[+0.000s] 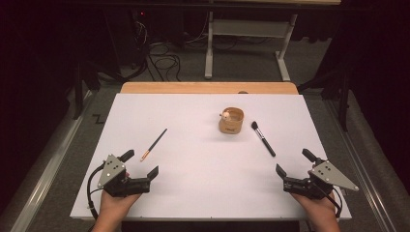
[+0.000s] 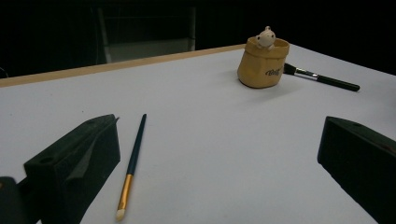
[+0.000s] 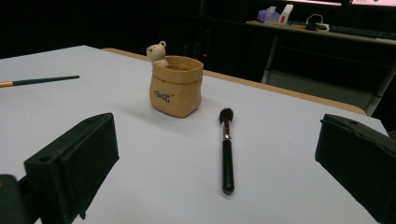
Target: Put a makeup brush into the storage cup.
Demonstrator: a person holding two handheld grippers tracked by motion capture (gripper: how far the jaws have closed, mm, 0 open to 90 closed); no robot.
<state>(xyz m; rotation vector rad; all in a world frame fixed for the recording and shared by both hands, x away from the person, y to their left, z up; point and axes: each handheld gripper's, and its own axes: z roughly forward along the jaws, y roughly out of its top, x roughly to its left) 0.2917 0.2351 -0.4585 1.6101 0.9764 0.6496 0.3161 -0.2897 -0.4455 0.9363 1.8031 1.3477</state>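
A tan sack-shaped pot (image 1: 231, 121) (image 2: 263, 64) (image 3: 176, 86) with a small bear figure on its rim stands on the white table (image 1: 203, 193), right of the middle. A black makeup brush (image 1: 263, 138) (image 3: 226, 149) (image 2: 322, 78) lies flat just right of the pot. A thin paintbrush (image 1: 153, 144) (image 2: 132, 164) (image 3: 39, 81) with a gold ferrule lies left of the middle. My left gripper (image 1: 143, 163) (image 2: 217, 161) rests near the front left corner, open, with the paintbrush just beyond its jaws. My right gripper (image 1: 295, 161) (image 3: 217, 163) sits at the front right, open and holding nothing, close behind the makeup brush's handle.
A wooden strip (image 1: 208, 87) runs along the table's far edge. Beyond it stand a white desk frame (image 1: 249, 34) and cables on the grey floor (image 1: 164, 63). Dark space surrounds both sides of the table.
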